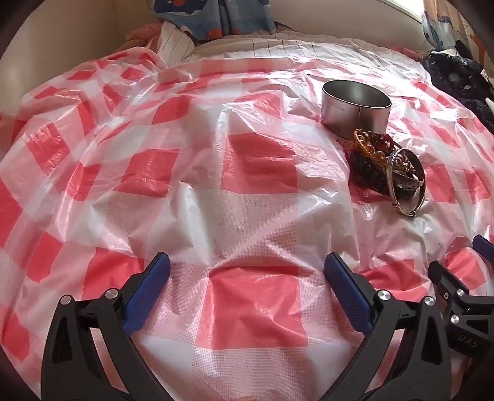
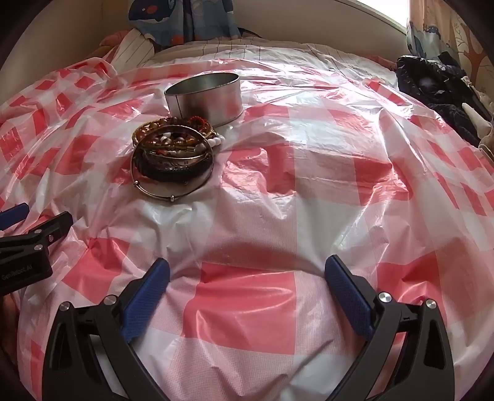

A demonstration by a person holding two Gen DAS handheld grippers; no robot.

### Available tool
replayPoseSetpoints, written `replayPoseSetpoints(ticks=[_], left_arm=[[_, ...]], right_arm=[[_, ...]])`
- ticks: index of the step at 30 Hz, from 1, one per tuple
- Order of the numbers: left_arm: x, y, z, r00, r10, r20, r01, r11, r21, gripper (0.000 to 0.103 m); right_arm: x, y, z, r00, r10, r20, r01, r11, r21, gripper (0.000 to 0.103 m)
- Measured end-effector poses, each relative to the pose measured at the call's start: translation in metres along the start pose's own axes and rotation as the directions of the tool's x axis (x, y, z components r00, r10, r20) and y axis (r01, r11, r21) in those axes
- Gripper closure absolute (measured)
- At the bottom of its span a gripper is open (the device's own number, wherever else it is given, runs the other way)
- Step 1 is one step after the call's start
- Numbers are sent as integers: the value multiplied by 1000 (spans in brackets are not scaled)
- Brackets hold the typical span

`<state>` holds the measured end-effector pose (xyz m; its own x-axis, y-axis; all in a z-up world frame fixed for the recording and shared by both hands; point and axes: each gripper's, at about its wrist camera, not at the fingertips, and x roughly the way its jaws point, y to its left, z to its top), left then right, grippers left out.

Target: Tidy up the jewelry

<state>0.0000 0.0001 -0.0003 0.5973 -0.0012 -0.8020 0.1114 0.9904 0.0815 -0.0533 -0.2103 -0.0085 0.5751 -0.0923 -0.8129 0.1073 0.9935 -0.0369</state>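
A heap of bracelets and bangles (image 1: 386, 168) (image 2: 173, 157) lies on the red-and-white checked plastic sheet (image 1: 247, 160) (image 2: 308, 216): amber and brown beads, white beads, dark bands and thin silver bangles. Just behind the heap stands a round metal tin (image 1: 355, 106) (image 2: 205, 95), lidless and empty as far as I can see inside. My left gripper (image 1: 247, 262) is open over bare sheet, with the heap ahead and to its right. My right gripper (image 2: 247, 265) is open too, the heap ahead to its left. Nothing is between either pair of fingers.
The sheet covers a soft, wrinkled bed. Dark clothing (image 1: 457, 77) (image 2: 432, 83) lies at the far right edge. A striped pillow (image 1: 173, 40) and blue patterned fabric (image 2: 185, 18) sit at the back. Each gripper shows at the other view's lower edge.
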Motion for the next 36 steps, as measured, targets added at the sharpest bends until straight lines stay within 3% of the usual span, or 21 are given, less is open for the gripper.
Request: replayPoseSetpoints(ticks=[36], left_arm=[[4, -3, -2, 1000, 17, 0, -17, 1000, 12, 6]], right_arm=[[0, 1, 0, 1000, -1, -3, 1, 1000, -1, 7]])
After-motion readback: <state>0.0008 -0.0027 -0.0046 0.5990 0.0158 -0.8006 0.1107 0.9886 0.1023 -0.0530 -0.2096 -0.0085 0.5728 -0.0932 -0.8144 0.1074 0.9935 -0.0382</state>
